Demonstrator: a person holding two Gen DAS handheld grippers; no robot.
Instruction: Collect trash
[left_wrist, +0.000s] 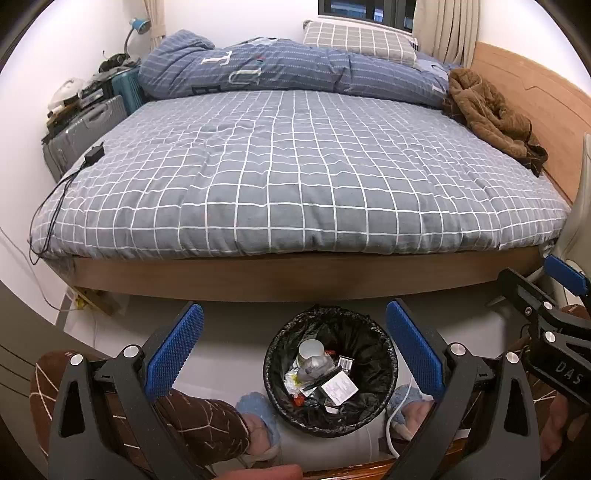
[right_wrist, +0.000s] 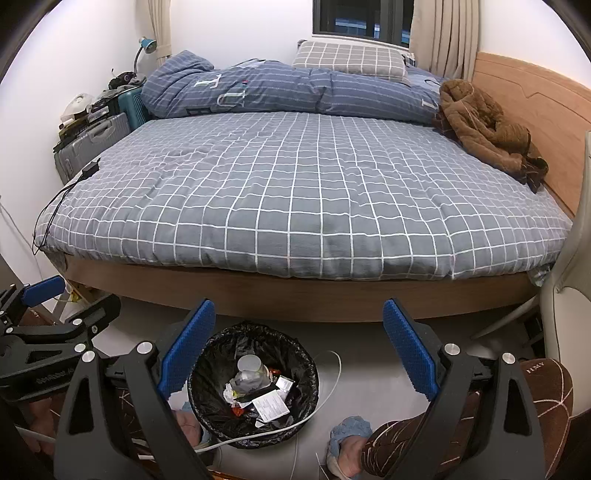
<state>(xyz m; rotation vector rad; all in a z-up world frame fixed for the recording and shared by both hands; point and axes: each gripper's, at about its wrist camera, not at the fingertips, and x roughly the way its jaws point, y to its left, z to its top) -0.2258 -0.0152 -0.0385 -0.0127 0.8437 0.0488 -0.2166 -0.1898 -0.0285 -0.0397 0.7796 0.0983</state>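
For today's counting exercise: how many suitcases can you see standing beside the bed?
2. A grey suitcase stands against the bed's left side, and a teal suitcase stands just behind it, nearer the far wall. Clutter is piled on top, so another may be hidden.

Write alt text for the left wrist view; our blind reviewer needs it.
The open, empty left gripper frames a black-lined trash bin of litter on the floor, between slippered feet. Behind is a bed with a grey checked cover, and the right gripper shows at right.
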